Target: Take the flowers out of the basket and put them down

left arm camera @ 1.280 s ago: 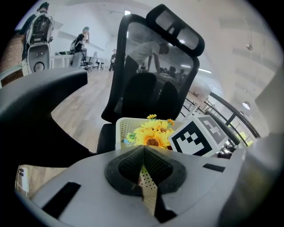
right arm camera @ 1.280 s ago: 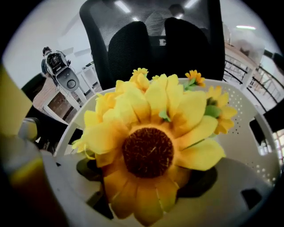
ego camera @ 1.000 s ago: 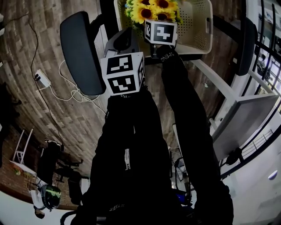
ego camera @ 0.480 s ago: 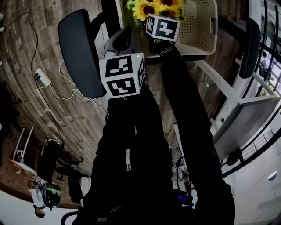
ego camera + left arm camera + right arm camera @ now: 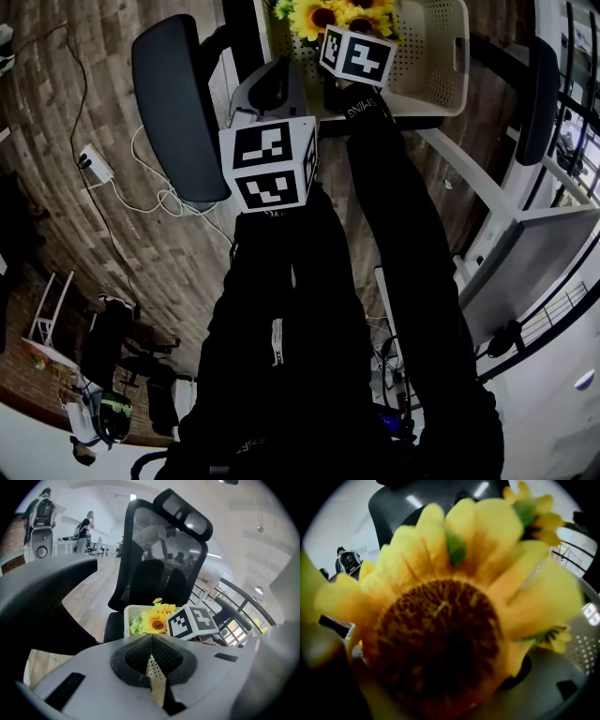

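A bunch of yellow sunflowers (image 5: pixel 328 15) lies in the left end of a cream perforated basket (image 5: pixel 433 56) at the top of the head view. My right gripper's marker cube (image 5: pixel 356 56) hangs tilted right over the blooms, and its fingertips are hidden under it. In the right gripper view one sunflower head (image 5: pixel 440 634) fills the picture, between the wide-set jaws of my right gripper (image 5: pixel 450 672), which have just been opening. My left gripper (image 5: pixel 151 641) is shut on nothing and points at the basket (image 5: pixel 127 617) and flowers (image 5: pixel 154 623) from the near side.
A black office chair (image 5: pixel 178 112) stands to the left of the basket, another dark chair (image 5: pixel 539 94) at the right edge. The basket rests on a dark seat. A white cable and plug (image 5: pixel 94 167) lie on the wooden floor. Grey table parts (image 5: pixel 525 253) are on the right.
The right gripper's cube has tipped over to one side and edged a little further onto the flowers. The left gripper has stayed where it was.
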Demonstrator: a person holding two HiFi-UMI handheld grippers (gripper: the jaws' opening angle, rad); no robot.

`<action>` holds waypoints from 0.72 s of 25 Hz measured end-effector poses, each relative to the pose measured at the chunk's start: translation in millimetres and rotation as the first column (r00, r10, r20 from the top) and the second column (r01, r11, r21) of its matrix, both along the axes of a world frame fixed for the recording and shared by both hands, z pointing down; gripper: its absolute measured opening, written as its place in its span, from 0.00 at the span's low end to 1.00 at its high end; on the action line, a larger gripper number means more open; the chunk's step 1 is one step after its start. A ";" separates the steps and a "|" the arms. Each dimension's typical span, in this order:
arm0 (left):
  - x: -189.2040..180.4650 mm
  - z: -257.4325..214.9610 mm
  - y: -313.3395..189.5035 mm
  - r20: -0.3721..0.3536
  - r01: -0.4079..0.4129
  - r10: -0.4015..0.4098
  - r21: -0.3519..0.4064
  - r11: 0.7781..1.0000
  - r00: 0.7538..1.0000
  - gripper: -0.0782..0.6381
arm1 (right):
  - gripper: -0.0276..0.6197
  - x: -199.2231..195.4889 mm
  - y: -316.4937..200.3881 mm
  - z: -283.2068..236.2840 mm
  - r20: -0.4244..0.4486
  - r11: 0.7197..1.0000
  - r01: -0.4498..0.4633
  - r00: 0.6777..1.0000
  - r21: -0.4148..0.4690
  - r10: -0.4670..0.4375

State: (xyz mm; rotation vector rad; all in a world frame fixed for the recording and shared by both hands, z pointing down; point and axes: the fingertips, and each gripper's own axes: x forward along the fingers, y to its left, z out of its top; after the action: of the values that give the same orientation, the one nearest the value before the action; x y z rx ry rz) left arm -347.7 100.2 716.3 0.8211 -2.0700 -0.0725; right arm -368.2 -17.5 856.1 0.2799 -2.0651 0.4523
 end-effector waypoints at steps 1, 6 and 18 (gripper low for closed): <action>1.0 -1.9 0.7 0.003 -0.001 0.001 0.001 1.000 1.000 0.11 | 0.82 0.0 0.9 -3.5 0.003 1.000 0.003 1.000 0.004 -0.003; 5.6 -15.5 2.1 0.017 -0.001 0.001 0.008 1.000 1.000 0.11 | 0.82 4.7 -0.3 -25.0 0.028 0.999 0.013 1.000 0.031 -0.014; 25.6 -42.0 -0.2 0.063 -0.016 0.015 0.017 1.000 0.998 0.11 | 0.63 12.1 -12.4 -86.4 0.177 0.996 -0.052 0.983 0.066 0.040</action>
State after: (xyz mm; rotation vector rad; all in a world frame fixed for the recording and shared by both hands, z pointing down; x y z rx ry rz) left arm -322.1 100.0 674.4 0.8605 -2.1239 -0.0573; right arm -356.1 -29.8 769.7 0.3407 -2.2537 0.4461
